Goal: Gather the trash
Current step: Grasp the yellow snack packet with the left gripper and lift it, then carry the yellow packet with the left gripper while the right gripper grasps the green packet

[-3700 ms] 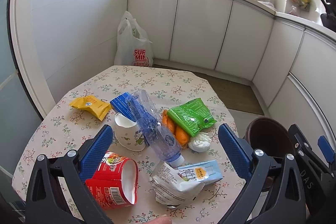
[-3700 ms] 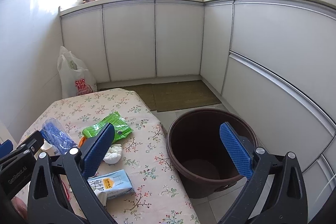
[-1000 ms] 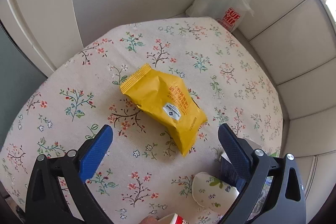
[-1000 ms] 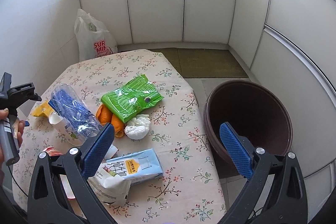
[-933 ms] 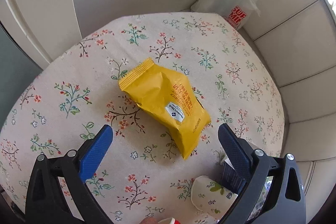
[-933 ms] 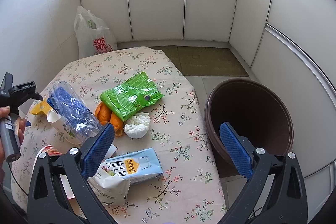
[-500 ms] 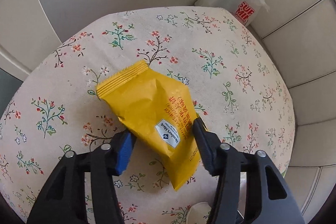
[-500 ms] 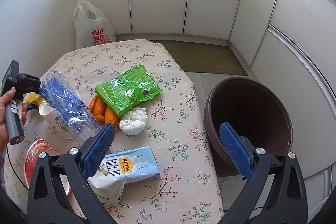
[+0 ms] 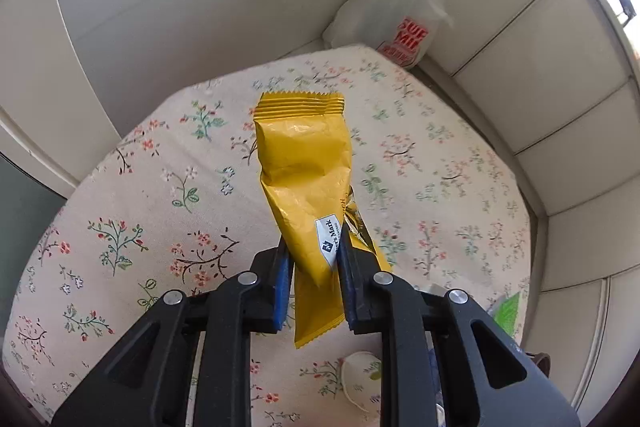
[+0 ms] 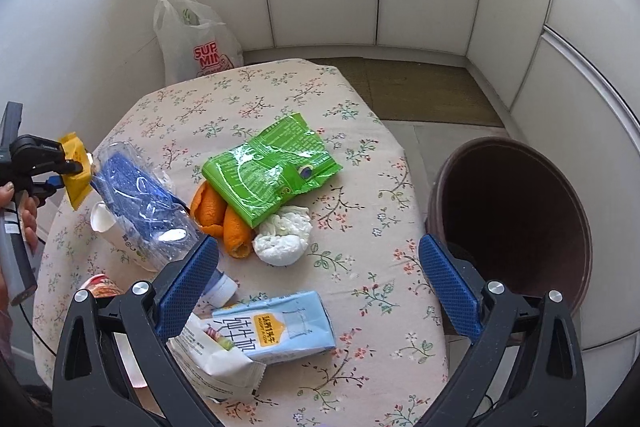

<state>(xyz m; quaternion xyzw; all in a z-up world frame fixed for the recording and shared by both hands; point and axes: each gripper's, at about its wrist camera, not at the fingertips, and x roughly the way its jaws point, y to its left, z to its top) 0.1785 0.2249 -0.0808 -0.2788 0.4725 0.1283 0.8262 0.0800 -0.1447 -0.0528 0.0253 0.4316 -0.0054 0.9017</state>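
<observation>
My left gripper (image 9: pixel 314 263) is shut on a yellow snack wrapper (image 9: pixel 306 183) and holds it lifted above the flowered table (image 9: pixel 160 195); it also shows at the left of the right wrist view (image 10: pixel 74 169). My right gripper (image 10: pixel 316 275) is open and empty above the table's near side. Below it lie a clear plastic bottle with a blue label (image 10: pixel 140 203), a green packet (image 10: pixel 268 171), orange peel (image 10: pixel 224 215), a white crumpled tissue (image 10: pixel 284 235), a light blue milk carton (image 10: pixel 276 327), a white wrapper (image 10: pixel 212 359), a paper cup (image 10: pixel 108 223) and a red cup (image 10: pixel 102 285).
A brown trash bin (image 10: pixel 516 223) stands on the floor right of the table. A white plastic bag (image 10: pixel 196 43) leans against the wall beyond the table's far edge. White cabinets run along the back and right. A mat (image 10: pixel 420 91) lies on the floor.
My left gripper has shut on the yellow wrapper and lifted it off the table. The right gripper has stayed open, drifting slightly closer over the table.
</observation>
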